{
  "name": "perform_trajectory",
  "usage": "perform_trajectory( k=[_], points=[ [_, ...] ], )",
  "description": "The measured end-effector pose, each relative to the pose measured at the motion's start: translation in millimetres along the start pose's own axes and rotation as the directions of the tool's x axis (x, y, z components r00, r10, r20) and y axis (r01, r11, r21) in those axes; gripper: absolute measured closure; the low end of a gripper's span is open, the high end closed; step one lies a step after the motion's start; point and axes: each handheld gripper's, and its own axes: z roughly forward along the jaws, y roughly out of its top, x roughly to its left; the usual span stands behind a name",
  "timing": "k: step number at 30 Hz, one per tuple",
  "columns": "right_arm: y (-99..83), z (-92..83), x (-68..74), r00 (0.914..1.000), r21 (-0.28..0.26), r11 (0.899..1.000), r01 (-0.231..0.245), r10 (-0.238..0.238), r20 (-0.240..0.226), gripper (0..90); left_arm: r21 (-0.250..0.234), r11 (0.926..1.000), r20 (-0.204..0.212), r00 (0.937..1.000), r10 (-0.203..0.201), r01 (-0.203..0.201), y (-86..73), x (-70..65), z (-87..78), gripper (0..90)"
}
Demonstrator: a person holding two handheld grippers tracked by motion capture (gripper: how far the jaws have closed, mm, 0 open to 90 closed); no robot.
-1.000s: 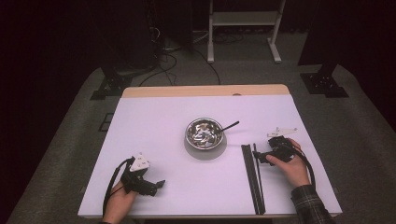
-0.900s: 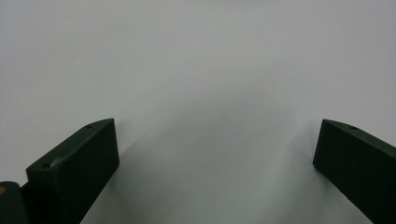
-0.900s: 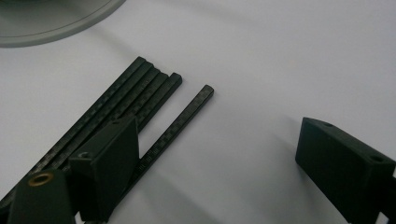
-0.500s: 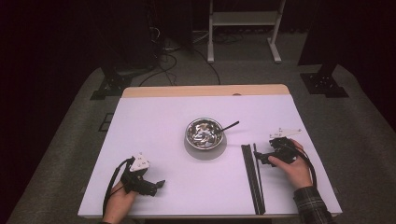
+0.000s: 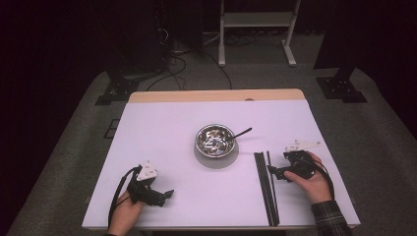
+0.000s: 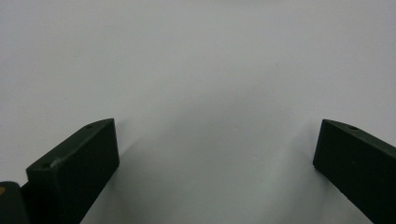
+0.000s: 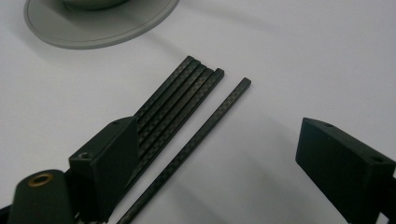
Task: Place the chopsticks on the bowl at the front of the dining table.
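- The right gripper [image 7: 205,172] has its jaws spread wide with nothing between them but a lone stick [image 7: 187,149] lying on the table; the jaws straddle it without touching it, as far as the right gripper view shows.
- The left gripper [image 6: 215,154] is also wide open and holds nothing; its jaws frame bare white table [image 6: 196,56].
- In the high view the right gripper [image 5: 275,172] sits just beside the dark sticks [image 5: 265,189], which lie in a row on the right half of the table, running from near the bowl toward the front edge.
- The right gripper view shows a bundle [image 7: 175,100] of four sticks packed side by side, with the lone stick a little apart from it on the right.
- The bowl [image 5: 215,139] stands on a grey saucer [image 5: 216,158] at the middle of the table, with a dark handle [image 5: 241,132] leaning out over its rim; what lies inside cannot be made out beyond shiny pieces.
- The left gripper [image 5: 164,194] rests near the front left corner, well apart from bowl and sticks.
- Judged from this, the work is at an early point: no stick is lifted yet, and the grasp on the lone stick is lined up but not closed.
- What is left seems to be closing on that stick, raising it, and then handling the others in turn.
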Motion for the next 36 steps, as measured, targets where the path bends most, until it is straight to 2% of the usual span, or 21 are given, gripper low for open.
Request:
perform_trajectory(
  k=[14, 36],
  points=[
    [-6.6, -11.3, 8.1, 0.9997, -0.018, 1.000, -0.006, 0.006, -0.024, 12.2, 0.000, 1.0000, 0.000, 1.0000, 0.000, 0.000, 0.0, 0.0, 0.0, 0.0],
    [-31.2, -31.6, 22.5, 0.9993, -0.010, 1.000, 0.002, -0.003, -0.038, 12.2, 0.000, 1.0000, 0.000, 1.0000, 0.000, 0.000, 0.0, 0.0, 0.0, 0.0]
  ],
)
